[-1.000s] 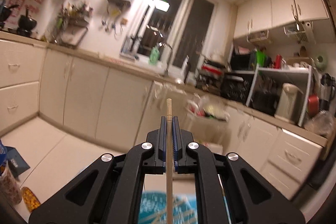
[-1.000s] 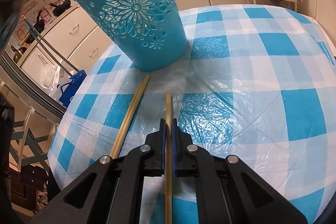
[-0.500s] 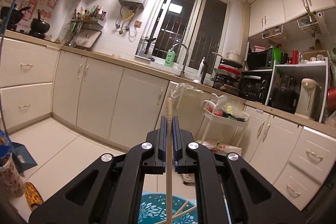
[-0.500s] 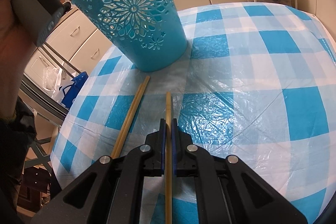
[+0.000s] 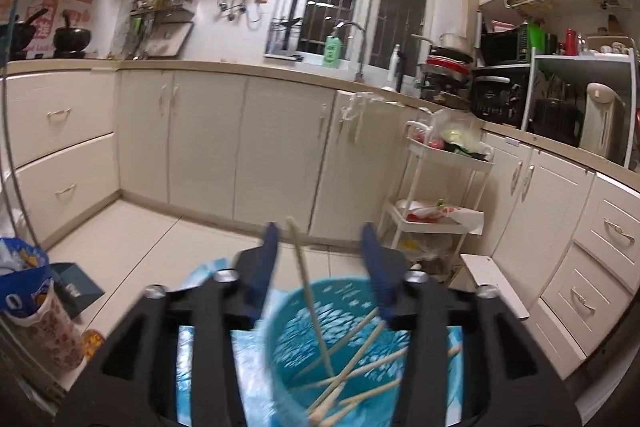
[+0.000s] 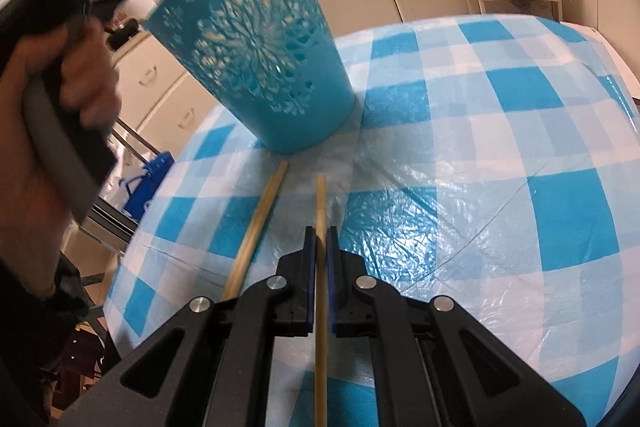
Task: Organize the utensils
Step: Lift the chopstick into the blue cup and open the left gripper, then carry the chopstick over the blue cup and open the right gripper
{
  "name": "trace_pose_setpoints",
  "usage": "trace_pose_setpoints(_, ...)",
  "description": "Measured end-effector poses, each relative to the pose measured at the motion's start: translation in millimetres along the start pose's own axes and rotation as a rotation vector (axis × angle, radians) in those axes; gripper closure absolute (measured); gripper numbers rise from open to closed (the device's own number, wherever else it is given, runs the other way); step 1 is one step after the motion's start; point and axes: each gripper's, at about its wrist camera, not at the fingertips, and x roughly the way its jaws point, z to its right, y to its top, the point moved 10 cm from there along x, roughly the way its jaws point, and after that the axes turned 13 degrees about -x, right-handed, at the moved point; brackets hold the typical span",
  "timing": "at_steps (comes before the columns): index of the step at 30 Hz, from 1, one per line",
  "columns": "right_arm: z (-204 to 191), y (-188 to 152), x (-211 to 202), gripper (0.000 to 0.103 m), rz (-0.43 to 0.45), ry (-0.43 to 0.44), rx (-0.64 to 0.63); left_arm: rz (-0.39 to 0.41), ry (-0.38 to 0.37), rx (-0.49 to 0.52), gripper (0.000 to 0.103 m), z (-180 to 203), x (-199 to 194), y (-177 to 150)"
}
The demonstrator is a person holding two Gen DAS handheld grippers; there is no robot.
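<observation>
One chopstick (image 6: 320,291) pinched in right gripper (image 6: 319,243), pointing toward bin (image 6: 256,67).

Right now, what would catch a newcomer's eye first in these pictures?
The turquoise plastic basket with a cut-out flower pattern, standing on the blue-and-white checked tablecloth, grabs attention first. Above it the left gripper is open, a pale wooden chopstick slanting into the basket. The right gripper clamps another chopstick, a third lying beside it.

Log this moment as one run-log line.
left hand-held gripper: open over blue basket, chopstick dropping in | right hand-held gripper: shut on chopstick | loose chopstick: on table
</observation>
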Motion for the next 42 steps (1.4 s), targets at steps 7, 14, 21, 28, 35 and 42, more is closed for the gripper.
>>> trace_pose_setpoints(7, -5.6, 26.5, -36.5, 0.097, 0.14, 0.037, 0.026, 0.008, 0.049, -0.09, 0.034, -53.5, -46.7, 11.2)
trace_pose_setpoints(14, -27.0, 119.0, -96.4, 0.097, 0.375, 0.07, 0.0, -0.047, 0.108, -0.131, 0.027, -98.8, -81.9, -15.2)
trace_pose_setpoints(21, -59.8, 222.3, -112.5, 0.097, 0.548, 0.063, -0.079, -0.138, 0.139, -0.156, 0.026, -122.8, -100.9, -64.5)
trace_pose_setpoints(28, -57.3, 302.2, -73.5, 0.097, 0.634, -0.057, -0.071, -0.165, 0.15, -0.145, 0.026, -133.6, -115.5, -86.6)
trace_pose_setpoints(35, -36.4, 295.9, -11.4, 0.097, 0.477, -0.157, -0.069, -0.208, 0.172, -0.166, 0.026, -151.4, -117.2, -100.9)
trace_pose_setpoints(42, -48.3, 261.0, -29.1, 0.088, 0.431, -0.156, -0.133, -0.23, 0.172, -0.177, 0.026, -151.6, -117.7, -105.8)
